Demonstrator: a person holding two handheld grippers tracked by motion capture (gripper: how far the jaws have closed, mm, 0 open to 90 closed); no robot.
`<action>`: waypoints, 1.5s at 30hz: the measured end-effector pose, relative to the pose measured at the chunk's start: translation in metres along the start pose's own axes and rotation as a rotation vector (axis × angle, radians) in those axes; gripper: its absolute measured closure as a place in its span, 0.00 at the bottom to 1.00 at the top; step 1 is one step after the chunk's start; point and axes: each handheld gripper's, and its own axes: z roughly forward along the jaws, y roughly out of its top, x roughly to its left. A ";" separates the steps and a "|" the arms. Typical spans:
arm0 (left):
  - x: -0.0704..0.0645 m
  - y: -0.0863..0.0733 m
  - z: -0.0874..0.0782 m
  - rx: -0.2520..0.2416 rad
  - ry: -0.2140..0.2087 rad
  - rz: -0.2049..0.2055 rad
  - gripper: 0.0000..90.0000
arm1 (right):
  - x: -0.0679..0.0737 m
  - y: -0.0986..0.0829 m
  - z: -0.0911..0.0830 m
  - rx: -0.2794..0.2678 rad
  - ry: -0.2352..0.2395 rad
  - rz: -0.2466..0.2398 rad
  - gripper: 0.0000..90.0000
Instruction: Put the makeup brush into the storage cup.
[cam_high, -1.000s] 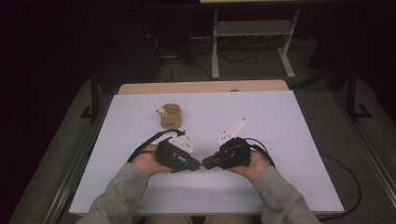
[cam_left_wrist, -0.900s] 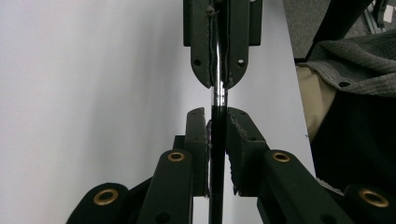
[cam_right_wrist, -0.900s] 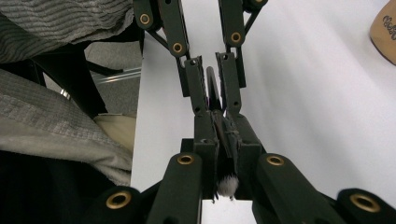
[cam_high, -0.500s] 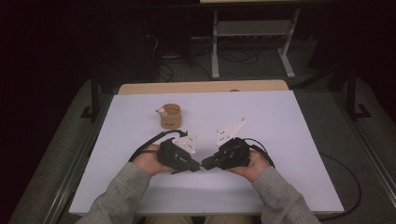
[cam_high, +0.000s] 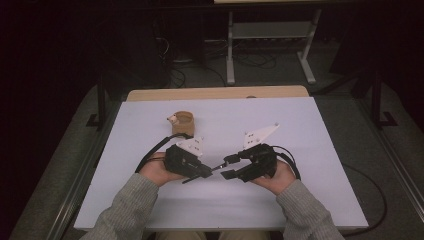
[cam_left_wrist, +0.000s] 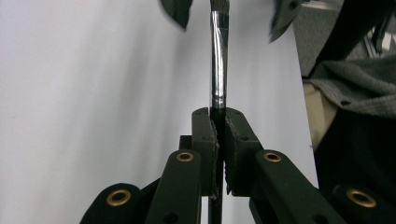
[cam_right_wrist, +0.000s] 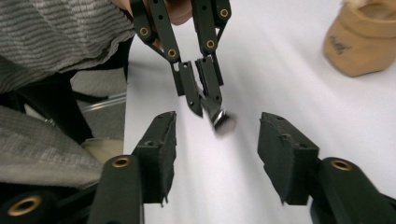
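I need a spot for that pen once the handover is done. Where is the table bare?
The table is bare right of the right gripper, along the near edge in front of the sleeves, and across the far right half. It is crowded at the middle, where the left gripper holds the pen out between the right's open jaws, and far left by the cup.

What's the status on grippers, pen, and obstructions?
Left gripper shut on pen. Right gripper open, jaws either side of pen tip. Tan cup far off, nothing blocking.
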 end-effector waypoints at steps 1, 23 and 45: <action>0.001 -0.001 -0.001 -0.010 0.003 -0.015 0.93 | 0.000 -0.001 -0.003 -0.009 -0.004 0.004 0.48; 0.021 -0.009 -0.020 -0.126 0.070 -0.115 0.93 | -0.011 -0.050 -0.049 -0.088 -0.216 0.117 0.36; 0.046 -0.018 -0.041 -0.226 0.129 -0.212 0.93 | -0.016 -0.082 -0.068 -0.079 -0.327 0.177 0.29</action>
